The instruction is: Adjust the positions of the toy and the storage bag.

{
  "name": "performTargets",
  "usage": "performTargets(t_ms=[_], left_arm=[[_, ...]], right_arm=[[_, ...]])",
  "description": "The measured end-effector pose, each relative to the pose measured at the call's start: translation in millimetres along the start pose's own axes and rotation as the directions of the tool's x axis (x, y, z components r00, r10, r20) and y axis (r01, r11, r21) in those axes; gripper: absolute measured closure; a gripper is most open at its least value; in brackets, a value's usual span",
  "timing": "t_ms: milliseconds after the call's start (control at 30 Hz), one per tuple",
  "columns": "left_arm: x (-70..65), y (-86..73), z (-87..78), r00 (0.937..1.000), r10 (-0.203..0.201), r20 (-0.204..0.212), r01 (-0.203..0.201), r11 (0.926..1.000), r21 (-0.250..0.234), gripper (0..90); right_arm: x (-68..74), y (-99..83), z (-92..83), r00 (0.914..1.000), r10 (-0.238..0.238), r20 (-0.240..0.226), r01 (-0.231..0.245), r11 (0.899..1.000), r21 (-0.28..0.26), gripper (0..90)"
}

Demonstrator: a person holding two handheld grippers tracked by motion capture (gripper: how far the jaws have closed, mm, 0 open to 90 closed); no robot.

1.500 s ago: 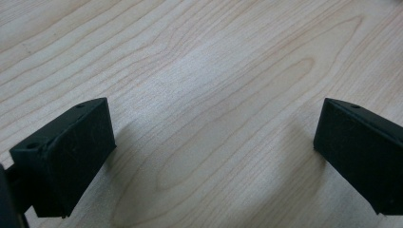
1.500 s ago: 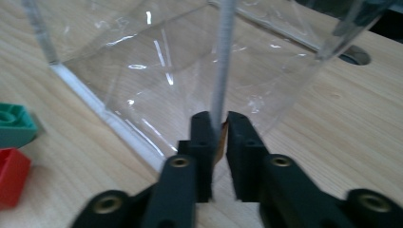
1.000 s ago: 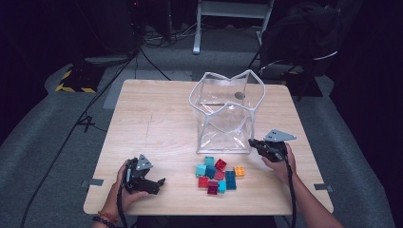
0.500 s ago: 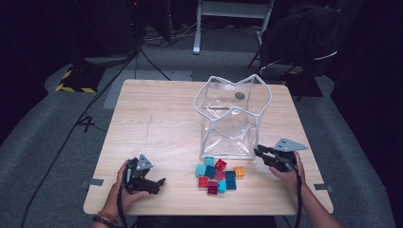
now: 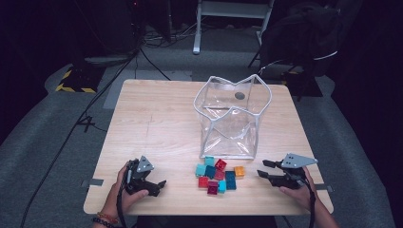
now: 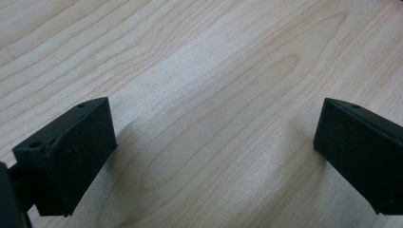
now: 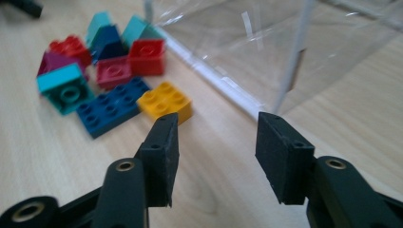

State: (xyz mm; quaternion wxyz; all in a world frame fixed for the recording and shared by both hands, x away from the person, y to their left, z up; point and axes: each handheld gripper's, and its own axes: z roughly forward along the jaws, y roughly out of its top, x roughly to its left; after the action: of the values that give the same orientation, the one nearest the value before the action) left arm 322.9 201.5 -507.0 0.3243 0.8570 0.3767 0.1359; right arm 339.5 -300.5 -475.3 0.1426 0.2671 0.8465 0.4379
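Observation:
A heap of small toy bricks (image 5: 216, 176) in red, teal, blue and yellow lies on the wooden table (image 5: 157, 123), just in front of a clear bag with a white frame (image 5: 233, 133). My right gripper (image 5: 262, 168) is to the right of the heap and points left at it. Its jaws have just been opening and now stand open with nothing between them. In the right gripper view, the right gripper (image 7: 216, 137) has the yellow brick (image 7: 164, 102) just beyond its left jaw and the blue brick (image 7: 111, 107) farther left. My left gripper (image 5: 158, 186) rests near the front left edge, open wide over bare wood (image 6: 214, 123).
The clear bag (image 7: 285, 42) stands close ahead and to the right of the right gripper. Dark chairs and cables lie on the floor beyond the table's far edge. The table's front edge is close to both hands.
My right gripper has moved away from the bag, to the right and toward the table's front edge, and its jaws have parted. The left gripper has stayed in place.

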Motion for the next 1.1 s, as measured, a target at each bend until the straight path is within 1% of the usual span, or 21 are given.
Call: performTargets(t_ms=[100, 200, 300, 367, 433, 633, 700, 733, 767, 833, 1100], left_arm=[[0.5, -0.1, 0.1, 1.0, 0.0, 0.006, 0.0, 1.0, -0.001, 0.5], [0.5, -0.2, 0.1, 1.0, 0.0, 0.006, 0.0, 1.0, -0.001, 0.5], [0.5, -0.1, 0.1, 1.0, 0.0, 0.006, 0.0, 1.0, -0.001, 0.5], [0.6, -0.1, 0.1, 1.0, 0.002, 0.005, -0.002, 1.0, -0.001, 0.5], [0.5, -0.1, 0.2, 1.0, -0.001, 0.006, 0.001, 1.0, -0.001, 0.5], [0.7, -0.1, 0.2, 1.0, -0.001, 0.008, 0.001, 1.0, 0.0, 0.4], [0.8, 0.0, 0.2, 1.0, -0.002, 0.009, 0.002, 1.0, 0.001, 0.3], [0.7, 0.0, 0.1, 1.0, -0.002, 0.007, 0.002, 1.0, 0.001, 0.3], [0.8, 0.0, 0.2, 1.0, -0.002, 0.009, 0.002, 1.0, 0.001, 0.3], [0.7, 0.0, 0.1, 1.0, -0.002, 0.008, 0.002, 1.0, 0.001, 0.3], [0.8, 0.0, 0.0, 1.0, -0.001, 0.006, 0.001, 1.0, 0.002, 0.3]], right_arm=[[6.5, -0.9, 5.8, 0.9996, -0.02, -0.021, 0.02, 1.0, 0.022, 47.8], [11.9, 0.9, 10.5, 0.9983, -0.04, -0.043, 0.041, 0.999, 0.02, 46.7], [15.9, 2.9, 16.0, 0.997, -0.044, -0.063, 0.046, 0.999, 0.018, 45.6], [18.2, 4.4, 20.8, 0.9971, -0.051, -0.057, 0.052, 0.998, 0.024, 44.4], [20.0, 5.5, 25.5, 0.9963, -0.05, -0.07, 0.052, 0.998, 0.021, 44.1], [24.9, 8.4, 39.8, 0.9946, -0.062, -0.084, 0.065, 0.997, 0.039, 40.4], [26.5, 10.1, 43.5, 0.9946, -0.071, -0.076, 0.075, 0.996, 0.046, 39.2], [26.7, 11.3, 44.9, 0.995, -0.077, -0.064, 0.08, 0.996, 0.048, 39.1], [26.5, 12.4, 46.0, 0.9956, -0.07, -0.061, 0.073, 0.996, 0.045, 38.6], [24.9, 13.6, 47.5, 0.9959, -0.046, -0.078, 0.049, 0.998, 0.034, 38.7], [23.4, 15.5, 59.0, 0.9955, -0.054, -0.079, 0.058, 0.997, 0.053, 38.8]])
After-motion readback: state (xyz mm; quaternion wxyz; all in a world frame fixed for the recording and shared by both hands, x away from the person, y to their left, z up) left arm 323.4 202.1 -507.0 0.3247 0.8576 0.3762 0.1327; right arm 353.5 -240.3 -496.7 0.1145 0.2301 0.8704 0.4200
